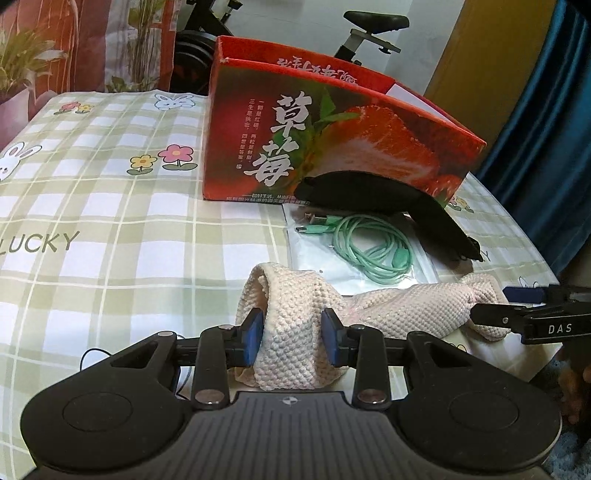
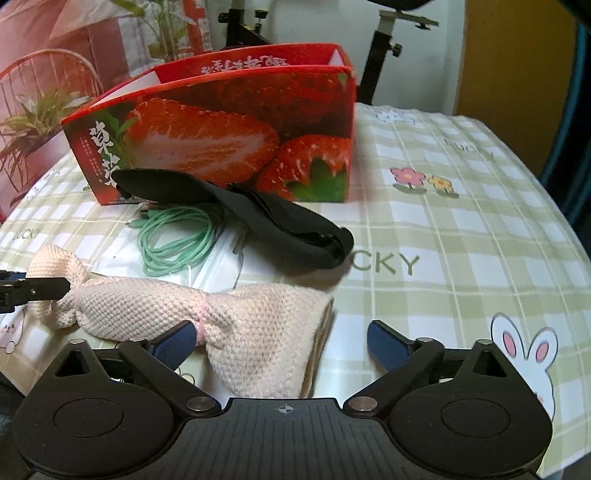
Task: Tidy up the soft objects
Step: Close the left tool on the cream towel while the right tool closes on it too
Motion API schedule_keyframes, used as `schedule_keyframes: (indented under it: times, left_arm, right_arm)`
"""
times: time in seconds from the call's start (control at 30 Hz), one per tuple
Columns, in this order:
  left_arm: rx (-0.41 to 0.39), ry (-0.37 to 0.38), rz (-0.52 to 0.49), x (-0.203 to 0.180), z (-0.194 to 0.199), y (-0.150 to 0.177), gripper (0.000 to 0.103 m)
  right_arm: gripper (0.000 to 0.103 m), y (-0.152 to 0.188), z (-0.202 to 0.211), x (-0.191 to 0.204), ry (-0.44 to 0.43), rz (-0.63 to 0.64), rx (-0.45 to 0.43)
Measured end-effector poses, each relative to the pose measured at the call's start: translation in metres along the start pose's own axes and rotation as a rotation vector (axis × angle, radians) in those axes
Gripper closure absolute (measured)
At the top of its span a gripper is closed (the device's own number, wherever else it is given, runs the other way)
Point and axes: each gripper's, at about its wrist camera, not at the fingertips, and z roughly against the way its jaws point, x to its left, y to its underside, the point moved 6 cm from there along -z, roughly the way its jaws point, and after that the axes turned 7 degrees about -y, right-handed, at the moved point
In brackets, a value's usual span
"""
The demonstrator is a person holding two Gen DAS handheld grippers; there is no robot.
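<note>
Left gripper [image 1: 293,341]: lower centre of the left wrist view; blue pads clamped on a bunched fold of the cream knitted cloth, one pad pressing each side.
Right gripper [image 2: 280,341]: lower centre of the right wrist view; blue pads spread wide, the left pad touching the cloth's side, the right pad clear of it on bare tablecloth; not gripping.
Cream knitted cloth [image 2: 236,325]: long soft textured strip lying across the lower middle of both views; a pink band cinches it near the middle in the right wrist view; one end sits between the right gripper's fingers, the other end runs off to the left of that frame into the left gripper.
Black fabric eye mask [image 2: 280,229]: centre of the right wrist view, leaning against the foot of the box, above the cloth.
Mint-green coiled cable [image 1: 369,247]: centre right of the left wrist view, lying on a clear plastic bag [image 1: 317,254], just below the mask.
Red cardboard strawberry-print box [image 1: 332,136]: upper centre of the left wrist view, open at the top, standing upright.
Green-and-white checked tablecloth [image 1: 110,221]: printed with rabbits, flowers and the word LUCKY; under everything.
Black exercise bike [image 1: 369,29]: top of the left wrist view, behind the box.
</note>
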Motion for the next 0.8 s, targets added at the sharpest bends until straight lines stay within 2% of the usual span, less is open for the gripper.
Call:
schedule_keyframes:
  times: [0.13, 0.2, 0.37, 0.53, 0.63, 0.7, 0.8]
  left_arm:
    - [0.003, 0.005, 0.015, 0.002, 0.000, 0.000, 0.066]
    - [0.002, 0.005, 0.014, 0.002, 0.000, 0.000, 0.066]
    - [0.004, 0.020, 0.027, 0.004, 0.000, 0.001, 0.066]
    - [0.002, 0.023, 0.027, 0.004, 0.000, 0.002, 0.066]
    - [0.004, 0.021, 0.028, 0.004, -0.001, 0.002, 0.066]
    - [0.004, 0.019, 0.026, 0.003, -0.001, 0.002, 0.066]
    - [0.004, 0.025, 0.031, 0.004, -0.001, 0.002, 0.070]
  right_arm:
    - [0.025, 0.001, 0.006, -0.009, -0.008, -0.056, -0.018]
    - [0.027, 0.000, 0.007, -0.011, -0.019, -0.073, -0.024]
    - [0.040, 0.000, 0.001, -0.006, -0.045, -0.052, -0.027]
    - [0.041, -0.001, -0.001, -0.007, -0.065, -0.069, -0.035]
    - [0.047, 0.000, -0.002, -0.004, -0.081, -0.063, -0.035]
    - [0.052, 0.000, -0.002, -0.003, -0.094, -0.068, -0.037]
    - [0.066, -0.001, 0.000, 0.000, -0.130, -0.057, -0.042]
